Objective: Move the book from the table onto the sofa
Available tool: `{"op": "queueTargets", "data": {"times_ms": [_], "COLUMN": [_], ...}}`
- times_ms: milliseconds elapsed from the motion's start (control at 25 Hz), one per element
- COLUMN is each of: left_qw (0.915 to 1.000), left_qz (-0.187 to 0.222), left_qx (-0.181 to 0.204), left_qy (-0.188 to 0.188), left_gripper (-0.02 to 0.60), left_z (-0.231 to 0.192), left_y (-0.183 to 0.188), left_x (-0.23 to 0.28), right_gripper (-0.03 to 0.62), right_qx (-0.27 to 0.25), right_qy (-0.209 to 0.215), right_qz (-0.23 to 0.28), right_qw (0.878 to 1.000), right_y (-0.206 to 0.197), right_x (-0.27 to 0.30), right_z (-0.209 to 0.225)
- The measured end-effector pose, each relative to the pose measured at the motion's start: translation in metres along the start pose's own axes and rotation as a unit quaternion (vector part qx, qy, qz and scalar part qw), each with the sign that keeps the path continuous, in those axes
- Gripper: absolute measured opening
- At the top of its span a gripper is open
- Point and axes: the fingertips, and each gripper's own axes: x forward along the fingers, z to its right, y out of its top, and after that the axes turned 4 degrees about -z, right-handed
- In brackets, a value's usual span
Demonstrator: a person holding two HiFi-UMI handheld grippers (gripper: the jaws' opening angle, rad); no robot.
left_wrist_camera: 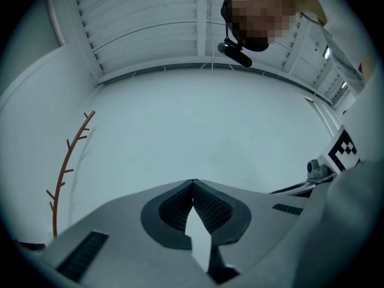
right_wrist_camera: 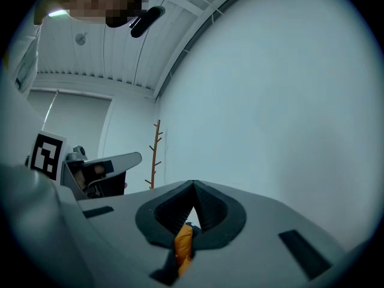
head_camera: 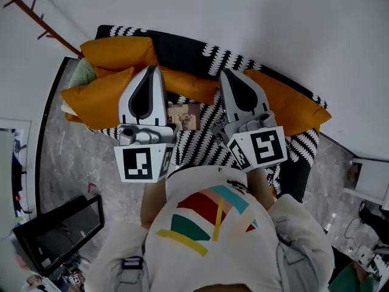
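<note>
The small brownish book (head_camera: 184,116) lies flat near the middle of the black-and-white patterned sofa (head_camera: 200,56), just before the orange cushions (head_camera: 115,53) at its back edge, while the left tool (head_camera: 152,70) and the right tool (head_camera: 226,73) hang above it, both closed and empty.

The sofa (head_camera: 182,47) is black with rows of white squiggles; its cushions (head_camera: 115,53) are orange. Between the two pairs of jaws the book (head_camera: 184,117) shows a tan-brown cover. The person's shirt (head_camera: 213,248) is white with red, teal and yellow bars.
</note>
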Motion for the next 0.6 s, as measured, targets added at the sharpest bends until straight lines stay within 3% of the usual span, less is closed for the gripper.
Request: {"op": "queueTargets", "data": {"times_ms": [600], "left_qw": [0.9999], "left_qz": [-0.003], "left_qx": [0.005], "left_qy": [-0.015], "left_gripper": [0.006], "left_z": [0.010], "left_y": [0.002], "left_x": [-0.014], "right_gripper": [0.008], "right_qx": [-0.006], "right_qy": [-0.008], "right_qz": [-0.002], "right_qw": [1.000], "right_y": [-0.004], "right_x": [-0.016], "right_z": [-0.011]}}
